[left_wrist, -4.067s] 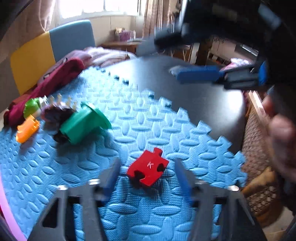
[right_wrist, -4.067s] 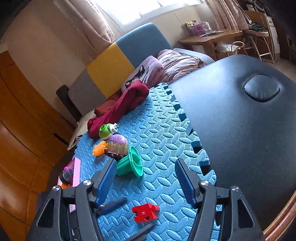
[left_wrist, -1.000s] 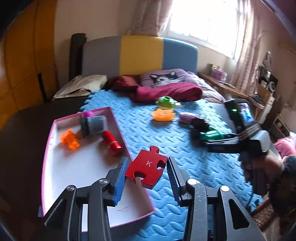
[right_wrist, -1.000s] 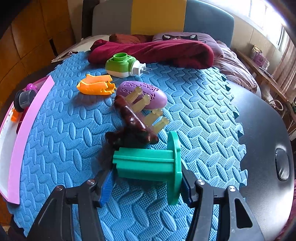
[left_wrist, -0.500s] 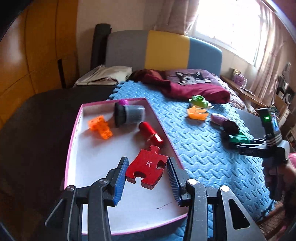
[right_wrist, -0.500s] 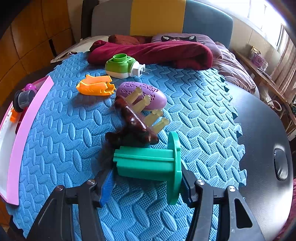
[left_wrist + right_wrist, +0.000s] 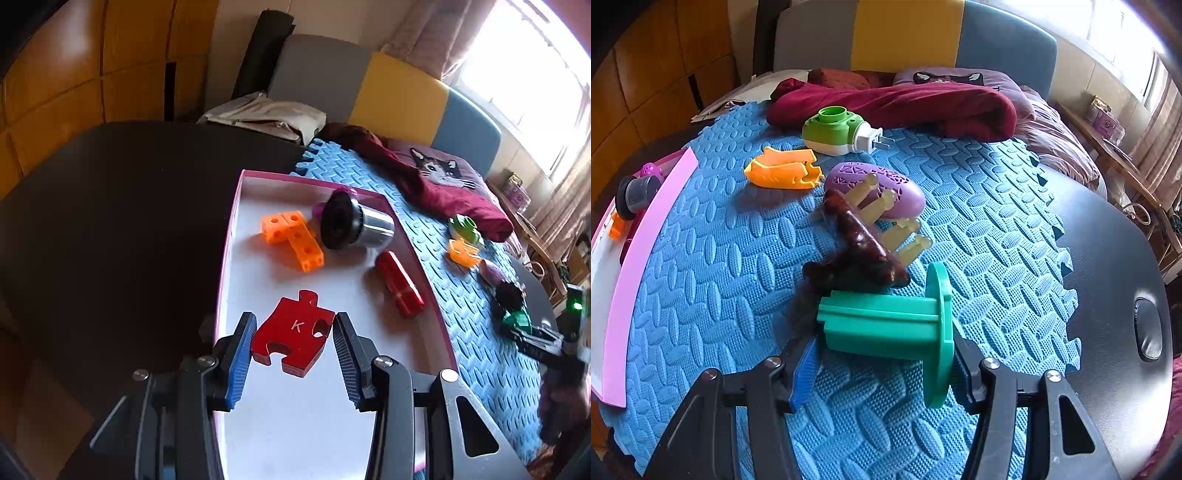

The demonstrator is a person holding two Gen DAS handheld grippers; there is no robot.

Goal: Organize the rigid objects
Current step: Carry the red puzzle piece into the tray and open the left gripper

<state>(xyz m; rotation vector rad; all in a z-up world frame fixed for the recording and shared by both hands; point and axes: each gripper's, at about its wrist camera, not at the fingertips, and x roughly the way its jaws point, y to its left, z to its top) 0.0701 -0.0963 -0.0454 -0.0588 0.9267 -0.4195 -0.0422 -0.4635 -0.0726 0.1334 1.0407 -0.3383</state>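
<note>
Left gripper point(image 7: 294, 341): we see it clamped on the red puzzle piece point(image 7: 293, 339), held over the pink tray point(image 7: 229, 236).
Tray contents: orange blocks point(image 7: 292, 239), black-and-silver cylinder point(image 7: 354, 224), red tube point(image 7: 399, 283).
Right gripper point(image 7: 882, 360): we see it gripping the green flanged spool point(image 7: 890, 330), low on the blue foam mat point(image 7: 731, 266).
Beyond the spool: brown comb point(image 7: 860, 240), purple oval point(image 7: 879, 188).

Two close wrist fisheyes angled steeply down, sharing the pink tray point(image 7: 232, 236) point(image 7: 631, 266) and blue mat point(image 7: 476, 332) point(image 7: 713, 273).
</note>
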